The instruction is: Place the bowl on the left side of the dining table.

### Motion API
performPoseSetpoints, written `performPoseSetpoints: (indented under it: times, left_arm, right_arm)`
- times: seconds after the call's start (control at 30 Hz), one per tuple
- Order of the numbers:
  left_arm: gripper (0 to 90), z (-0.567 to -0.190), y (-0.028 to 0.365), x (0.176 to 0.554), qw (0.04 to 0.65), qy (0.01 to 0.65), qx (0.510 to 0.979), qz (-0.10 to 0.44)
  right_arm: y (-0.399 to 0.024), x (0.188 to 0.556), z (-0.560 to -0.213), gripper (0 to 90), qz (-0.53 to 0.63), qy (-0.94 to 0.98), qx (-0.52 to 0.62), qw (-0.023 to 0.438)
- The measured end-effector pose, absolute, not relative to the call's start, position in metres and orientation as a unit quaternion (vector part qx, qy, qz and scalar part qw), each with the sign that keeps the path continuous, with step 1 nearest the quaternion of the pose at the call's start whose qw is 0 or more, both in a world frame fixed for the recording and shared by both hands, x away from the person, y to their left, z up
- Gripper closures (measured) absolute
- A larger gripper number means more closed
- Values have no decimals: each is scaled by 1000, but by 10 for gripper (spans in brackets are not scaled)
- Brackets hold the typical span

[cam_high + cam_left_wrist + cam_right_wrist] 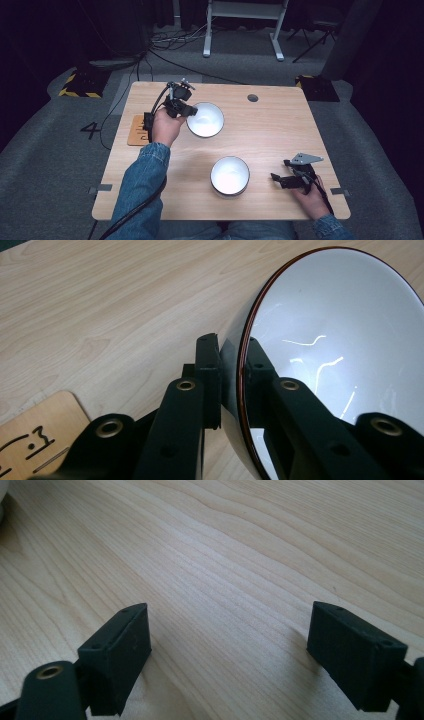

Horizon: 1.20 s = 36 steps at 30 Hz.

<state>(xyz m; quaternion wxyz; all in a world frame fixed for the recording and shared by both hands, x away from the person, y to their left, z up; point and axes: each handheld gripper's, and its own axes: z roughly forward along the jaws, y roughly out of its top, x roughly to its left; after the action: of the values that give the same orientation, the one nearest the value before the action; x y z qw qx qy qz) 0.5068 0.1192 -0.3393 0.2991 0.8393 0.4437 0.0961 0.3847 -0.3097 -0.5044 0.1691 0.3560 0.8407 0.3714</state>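
A person is sitting at a wooden table (280,130), holding a gripper in each hand. The left gripper (186,111) is clamping the left rim of a white bowl (206,120) near the far left corner, one jaw inside the rim and one outside, as the left gripper view is showing (235,385). The bowl (340,335) is tilting up on edge there, its open side facing right of the jaws. A second bowl (229,175) is resting near the near edge, between the hands, closer to the right gripper (286,179). That gripper is lying at the near right corner with its jaws wide apart over bare wood, gripping nothing. A wooden tag (137,131) is sitting at the left edge, half hidden behind the left hand (165,127); its markings are too small to read.
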Motion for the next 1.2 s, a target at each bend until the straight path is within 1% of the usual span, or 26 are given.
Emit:
performPoseSetpoints:
  times: [0.3, 0.57, 0.6, 0.8, 1.13, 1.17, 1.2]
  left_arm:
    - [820, -342, 133, 526, 293, 475, 824, 95]
    - [820, -347, 159, 540, 293, 507, 806, 89]
    - [819, -347, 161, 541, 293, 511, 802, 95]
    - [819, -349, 177, 545, 298, 530, 788, 94]
    - [819, -357, 201, 549, 294, 566, 765, 88]
    - [819, -360, 209, 550, 294, 577, 758, 79]
    - [819, -360, 209, 550, 294, 577, 758, 79]
  right_arm:
    - [-310, 385, -504, 177, 371, 841, 356, 169]
    - [-310, 384, -504, 177, 371, 841, 356, 170]
    - [-309, 384, -504, 177, 371, 841, 356, 170]
    - [-309, 384, -504, 177, 371, 841, 356, 170]
    - [-310, 384, -504, 177, 370, 841, 356, 170]
    - [-309, 384, -504, 177, 371, 841, 357, 170]
    - [-309, 384, -504, 177, 371, 841, 357, 170]
